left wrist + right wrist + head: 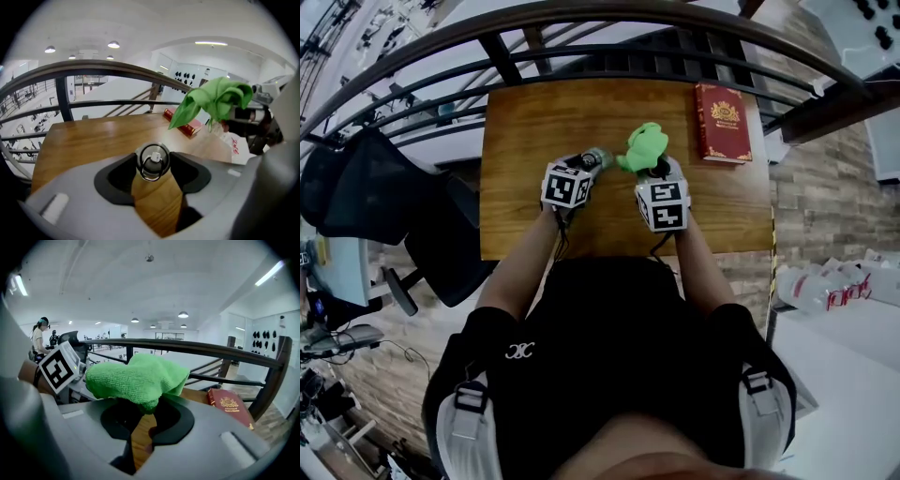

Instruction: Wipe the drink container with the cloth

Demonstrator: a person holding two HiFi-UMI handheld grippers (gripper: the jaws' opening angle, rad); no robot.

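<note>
One wooden table (525, 141) bears a red book (722, 122) at its far right corner. Over its middle our right gripper (143, 416) pinches the green cloth (136, 378); our left gripper (153, 172) clamps the drink container (152, 161), seemingly a ring-capped bottle.

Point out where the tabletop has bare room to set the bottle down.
Bare wood: the table at far left, up to the railing, and the strip between green cloth and red book. Crowded: near centre, where left gripper holds the bottle and right gripper the cloth.
</note>
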